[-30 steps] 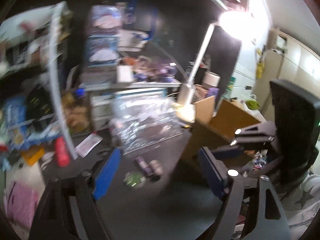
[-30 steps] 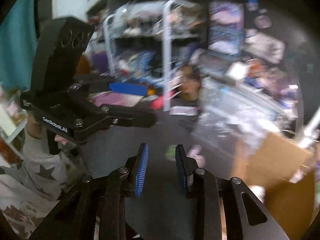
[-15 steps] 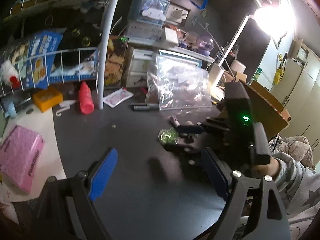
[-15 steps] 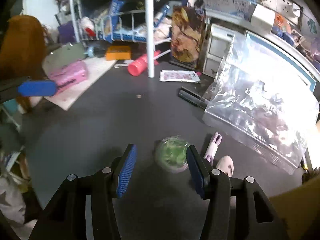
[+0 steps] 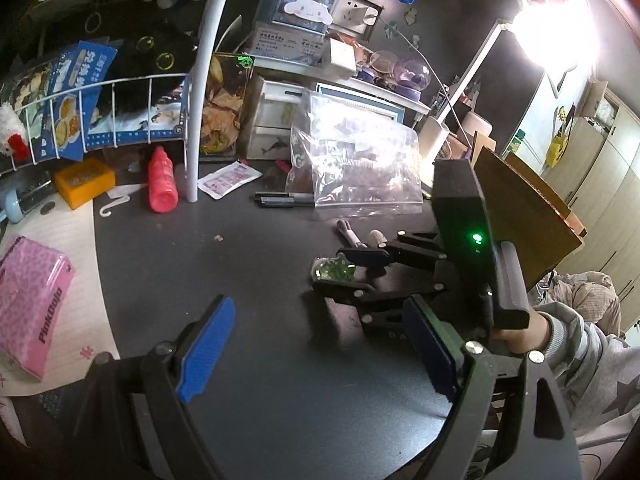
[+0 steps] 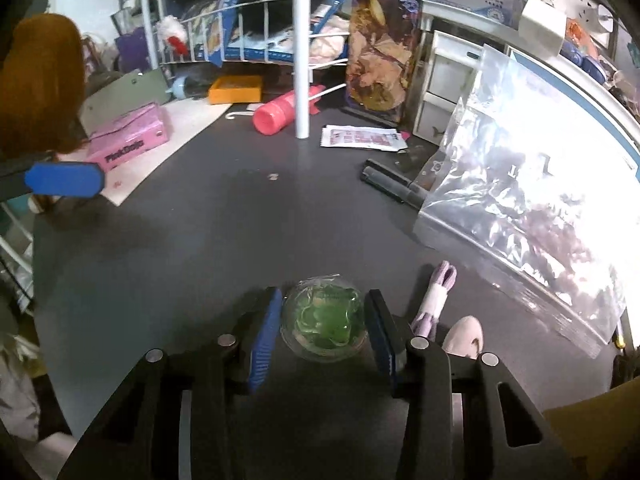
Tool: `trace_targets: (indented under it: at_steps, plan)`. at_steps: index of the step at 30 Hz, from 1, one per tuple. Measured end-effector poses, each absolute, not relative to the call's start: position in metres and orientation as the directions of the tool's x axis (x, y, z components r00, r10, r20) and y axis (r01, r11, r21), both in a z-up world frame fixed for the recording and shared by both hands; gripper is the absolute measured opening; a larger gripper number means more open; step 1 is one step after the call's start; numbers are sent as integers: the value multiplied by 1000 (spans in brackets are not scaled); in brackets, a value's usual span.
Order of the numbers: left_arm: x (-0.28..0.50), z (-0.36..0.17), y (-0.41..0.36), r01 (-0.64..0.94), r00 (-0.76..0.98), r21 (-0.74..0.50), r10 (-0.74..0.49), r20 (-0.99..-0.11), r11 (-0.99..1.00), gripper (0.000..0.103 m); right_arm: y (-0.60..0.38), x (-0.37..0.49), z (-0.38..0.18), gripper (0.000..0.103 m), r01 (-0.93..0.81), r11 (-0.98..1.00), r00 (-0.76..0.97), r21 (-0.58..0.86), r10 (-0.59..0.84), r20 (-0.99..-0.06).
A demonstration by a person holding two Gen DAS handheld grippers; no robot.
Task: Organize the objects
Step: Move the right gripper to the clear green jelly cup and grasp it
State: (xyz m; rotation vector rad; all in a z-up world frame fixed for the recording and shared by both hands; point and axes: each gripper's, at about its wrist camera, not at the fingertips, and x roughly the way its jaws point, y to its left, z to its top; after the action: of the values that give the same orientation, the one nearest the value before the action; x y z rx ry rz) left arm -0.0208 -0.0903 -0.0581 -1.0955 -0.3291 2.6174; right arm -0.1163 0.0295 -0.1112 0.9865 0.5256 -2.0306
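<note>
A small clear round case with a green charm inside point(image 6: 325, 325) lies on the dark desk point(image 6: 208, 232). My right gripper point(image 6: 324, 330) is open with its blue pads on either side of the case; I cannot tell if they touch it. It shows in the left wrist view point(image 5: 352, 270) around the case point(image 5: 333, 270). My left gripper point(image 5: 316, 352) is wide open and empty above the desk's near part. A purple-white tube point(image 6: 437, 300) and a pink cap point(image 6: 464, 336) lie right of the case.
A clear zip bag point(image 6: 528, 200) leans at the right, two black pens point(image 6: 394, 186) before it. A white shelf pole point(image 6: 302, 48), a pink bottle point(image 6: 280, 112), a sachet point(image 6: 362, 137), an orange box point(image 6: 236, 89) and a pink tissue pack point(image 6: 128, 138) stand behind. A cardboard box point(image 5: 520, 216) is at the right.
My right gripper moved forward and down so the green case now sits between its pads. The left gripper stayed wide open and its view steadied.
</note>
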Motion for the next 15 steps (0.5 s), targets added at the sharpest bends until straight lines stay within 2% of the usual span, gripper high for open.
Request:
trace_targets:
  at_steps: [8, 15]
  plan:
    - [-28, -61, -85, -210, -620, -366, 413, -667, -907, 84, 34, -84, -85, 38, 855, -519, -341, -1, -560, -755]
    - [-37, -46, -81, -274, -578, -469, 534, -618, -839, 82, 40, -44, -39, 38, 887, -455, -376, -71, -627, -682]
